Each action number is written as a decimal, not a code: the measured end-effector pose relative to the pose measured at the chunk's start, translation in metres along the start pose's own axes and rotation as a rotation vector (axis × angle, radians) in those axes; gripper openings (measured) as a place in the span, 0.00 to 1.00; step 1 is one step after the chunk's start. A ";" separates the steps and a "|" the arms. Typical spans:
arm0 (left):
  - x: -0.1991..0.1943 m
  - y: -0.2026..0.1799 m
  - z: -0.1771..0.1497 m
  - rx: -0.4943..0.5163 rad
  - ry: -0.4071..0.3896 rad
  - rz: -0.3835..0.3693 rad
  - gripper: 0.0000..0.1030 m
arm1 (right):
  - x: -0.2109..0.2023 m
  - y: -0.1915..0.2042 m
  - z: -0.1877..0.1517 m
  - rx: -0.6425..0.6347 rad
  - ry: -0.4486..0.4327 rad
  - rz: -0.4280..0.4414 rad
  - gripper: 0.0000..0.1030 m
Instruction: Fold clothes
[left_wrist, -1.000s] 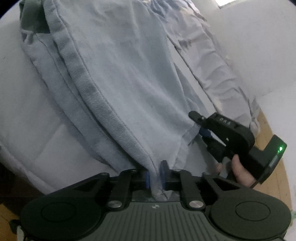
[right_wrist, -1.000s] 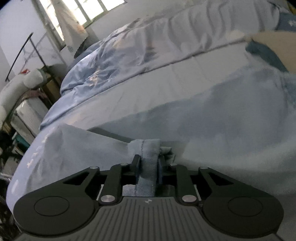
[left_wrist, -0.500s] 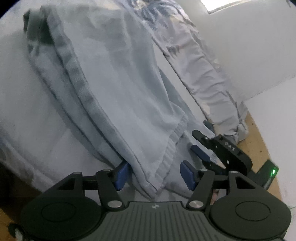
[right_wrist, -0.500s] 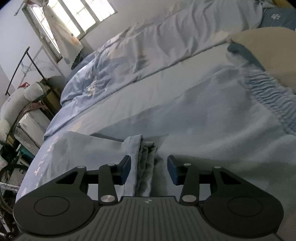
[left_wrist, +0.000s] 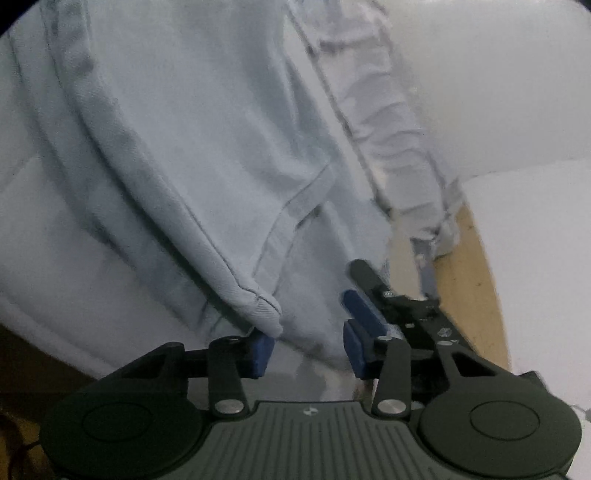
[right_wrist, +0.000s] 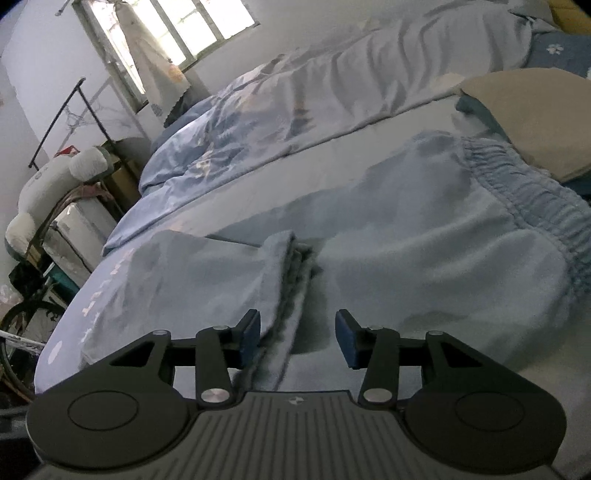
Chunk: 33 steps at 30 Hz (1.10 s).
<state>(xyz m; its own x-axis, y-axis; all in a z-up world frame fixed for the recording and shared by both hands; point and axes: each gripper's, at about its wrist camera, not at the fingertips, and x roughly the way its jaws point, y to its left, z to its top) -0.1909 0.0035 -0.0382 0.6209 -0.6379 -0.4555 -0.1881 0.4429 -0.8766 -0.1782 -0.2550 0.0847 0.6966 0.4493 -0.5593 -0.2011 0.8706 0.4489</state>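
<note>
pale blue trousers (right_wrist: 424, 236) lie lengthwise on the bed (right_wrist: 295, 166), hems just ahead of both grippers, left gripper (left_wrist: 308, 345) and right gripper (right_wrist: 297, 338), jaws wide, empty

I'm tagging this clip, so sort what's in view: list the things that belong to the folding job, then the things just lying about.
Part of the job:
- light blue pants, lying on the bed sheet
- left gripper, open
- right gripper, open

Just lying about:
- rumpled duvet
- tan pillow
- plush toy
- clothes rack
</note>
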 end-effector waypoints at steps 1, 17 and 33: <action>0.000 0.002 -0.001 -0.003 0.005 -0.001 0.38 | -0.002 -0.002 -0.001 0.006 0.000 -0.005 0.46; -0.055 0.008 -0.002 0.049 -0.207 0.120 0.59 | -0.009 -0.011 -0.005 0.029 -0.017 0.000 0.47; -0.022 0.022 0.000 -0.047 -0.183 -0.017 0.46 | -0.011 -0.013 -0.007 0.022 -0.001 0.036 0.47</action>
<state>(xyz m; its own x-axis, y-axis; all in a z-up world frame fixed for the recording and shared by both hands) -0.2089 0.0273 -0.0478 0.7514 -0.5182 -0.4086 -0.2092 0.4002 -0.8922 -0.1885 -0.2700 0.0801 0.6897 0.4802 -0.5420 -0.2112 0.8493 0.4838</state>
